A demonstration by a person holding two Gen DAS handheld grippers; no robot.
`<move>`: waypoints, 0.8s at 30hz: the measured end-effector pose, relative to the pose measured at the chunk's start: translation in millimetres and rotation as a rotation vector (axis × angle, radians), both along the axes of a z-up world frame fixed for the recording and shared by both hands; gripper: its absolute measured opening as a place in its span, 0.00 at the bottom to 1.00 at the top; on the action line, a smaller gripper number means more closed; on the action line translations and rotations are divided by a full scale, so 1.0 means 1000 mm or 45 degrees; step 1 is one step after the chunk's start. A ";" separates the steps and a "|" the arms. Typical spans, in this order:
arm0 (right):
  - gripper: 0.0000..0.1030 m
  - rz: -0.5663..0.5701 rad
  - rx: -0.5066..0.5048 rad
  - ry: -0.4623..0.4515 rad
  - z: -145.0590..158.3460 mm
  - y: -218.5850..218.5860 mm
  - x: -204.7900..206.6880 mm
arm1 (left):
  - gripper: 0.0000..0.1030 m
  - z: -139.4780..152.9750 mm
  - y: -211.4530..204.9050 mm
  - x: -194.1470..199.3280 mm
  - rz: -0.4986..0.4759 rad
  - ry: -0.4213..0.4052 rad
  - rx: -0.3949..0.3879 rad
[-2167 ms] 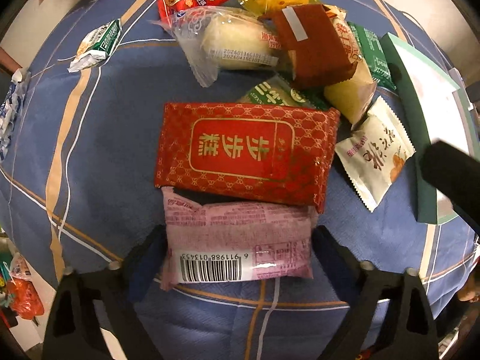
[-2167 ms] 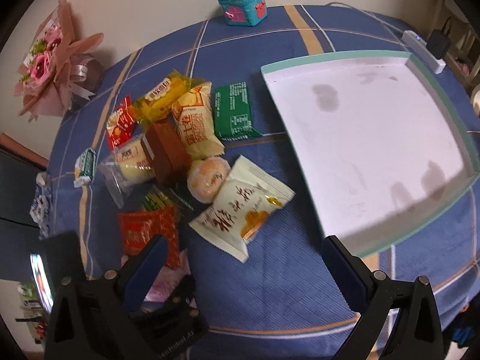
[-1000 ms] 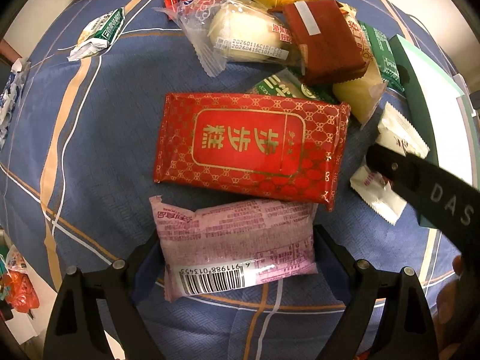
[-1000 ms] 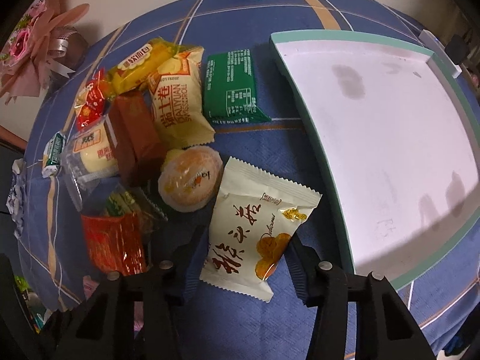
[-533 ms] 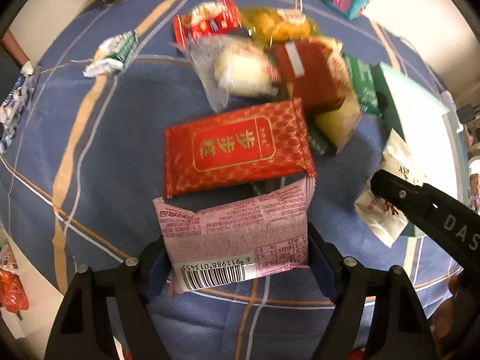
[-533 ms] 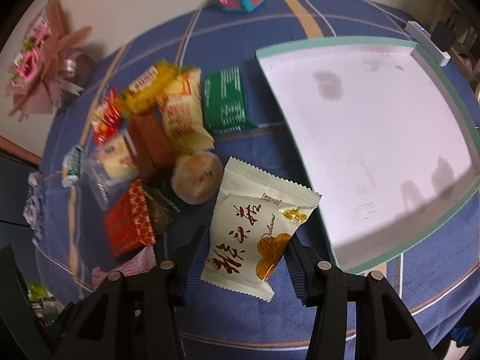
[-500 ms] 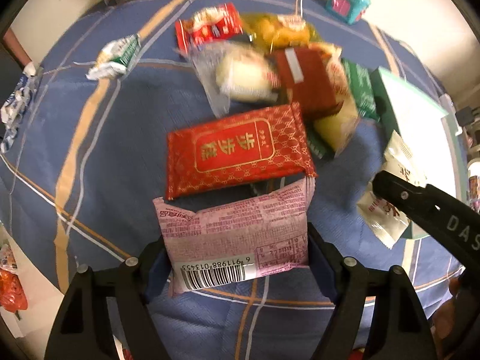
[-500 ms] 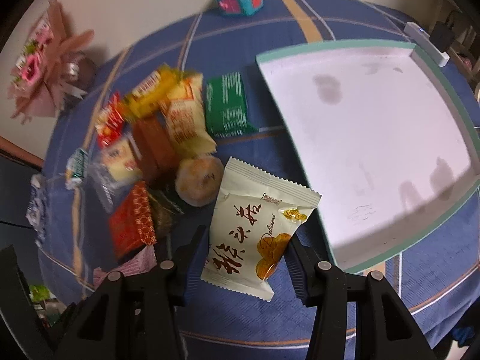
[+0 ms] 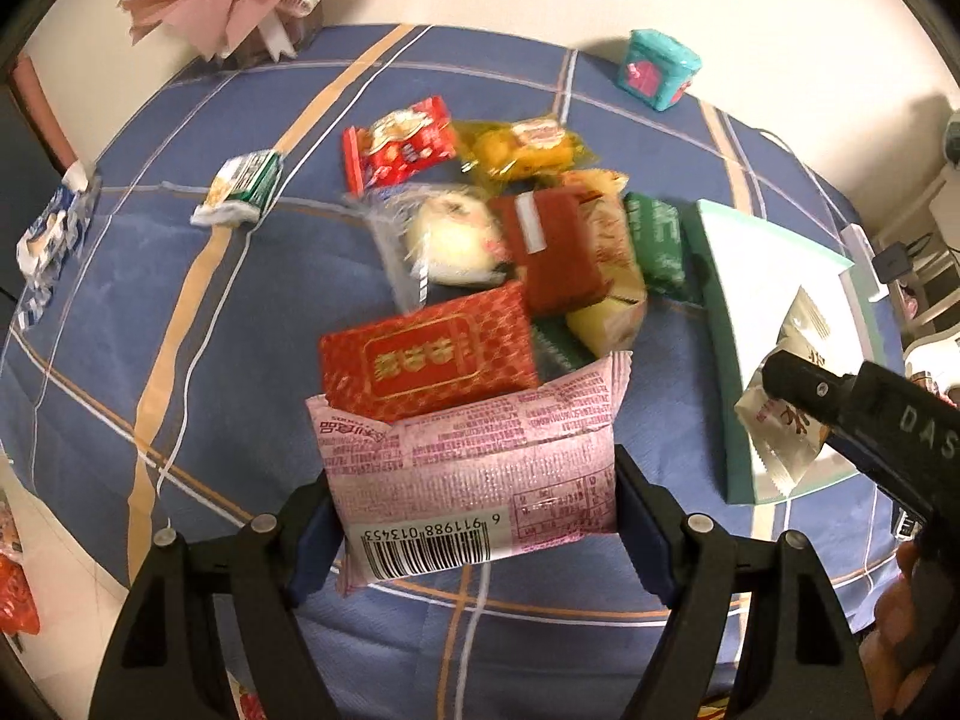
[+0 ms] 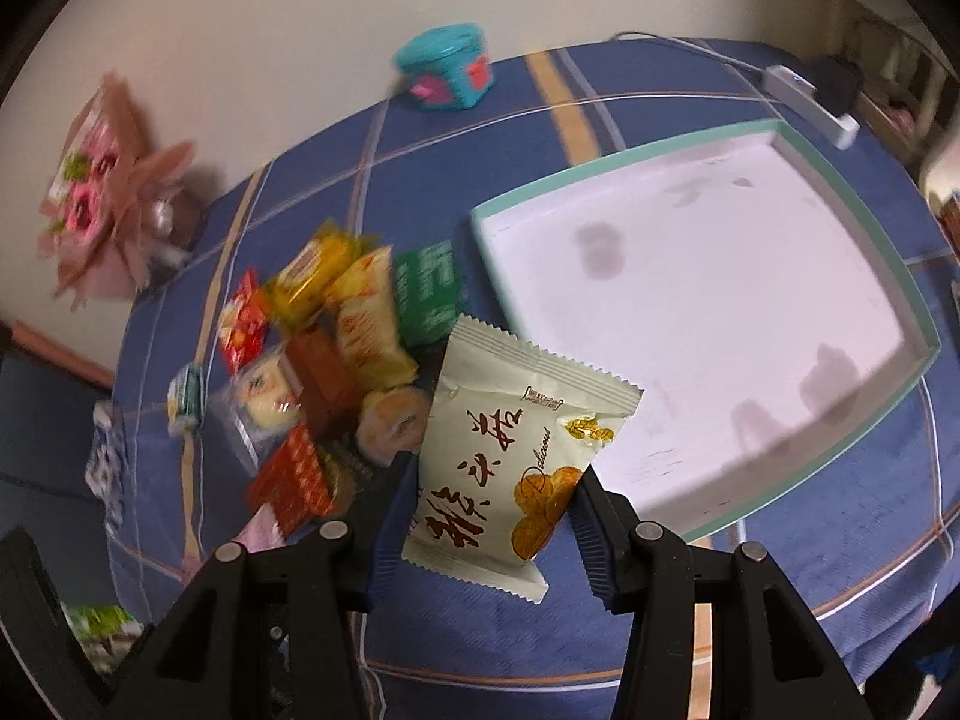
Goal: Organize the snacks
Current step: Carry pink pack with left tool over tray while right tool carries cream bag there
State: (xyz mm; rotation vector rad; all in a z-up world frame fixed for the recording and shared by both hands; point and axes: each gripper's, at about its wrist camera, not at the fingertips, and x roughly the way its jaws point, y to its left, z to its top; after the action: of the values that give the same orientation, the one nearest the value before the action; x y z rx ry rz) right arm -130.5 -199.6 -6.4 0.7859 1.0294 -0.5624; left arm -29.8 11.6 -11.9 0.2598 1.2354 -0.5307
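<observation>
- My left gripper clamps the pink packet; its lower edge hides the cloth beneath.
- My right gripper pinches the cream packet, raised beside the tray ahead on its right.
- Ahead of my left gripper, the red packet is partly covered by the pink one.
- The snack pile left of my right gripper is blurred.

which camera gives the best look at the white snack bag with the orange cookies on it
The right wrist view: the white bag sits front-on, clamped in the right gripper, with its print readable. The left wrist view catches only part of the bag over the tray, half hidden behind the right gripper's finger.
</observation>
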 end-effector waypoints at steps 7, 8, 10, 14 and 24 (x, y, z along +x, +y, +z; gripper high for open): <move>0.51 -0.225 -0.048 0.066 -0.003 -0.054 -0.037 | 0.78 0.008 -0.060 -0.010 -0.151 -0.076 0.006; 0.51 -0.257 -0.037 0.064 -0.005 -0.063 -0.043 | 0.78 0.010 -0.070 -0.013 -0.182 -0.088 0.006; 0.51 -0.296 -0.026 0.064 -0.008 -0.074 -0.052 | 0.78 0.013 -0.090 -0.020 -0.243 -0.113 0.006; 0.51 -0.373 -0.008 0.062 -0.013 -0.095 -0.068 | 0.79 0.010 -0.133 -0.031 -0.352 -0.139 0.001; 0.51 -0.459 -0.062 0.097 -0.033 -0.131 -0.085 | 0.79 -0.029 -0.211 -0.028 -0.461 -0.137 -0.019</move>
State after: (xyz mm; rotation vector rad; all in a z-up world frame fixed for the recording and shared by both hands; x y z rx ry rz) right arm -215.0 -330.6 -39.2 0.9192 0.9444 -0.9286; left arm -57.8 -199.6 -40.5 0.4983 1.0837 -0.8262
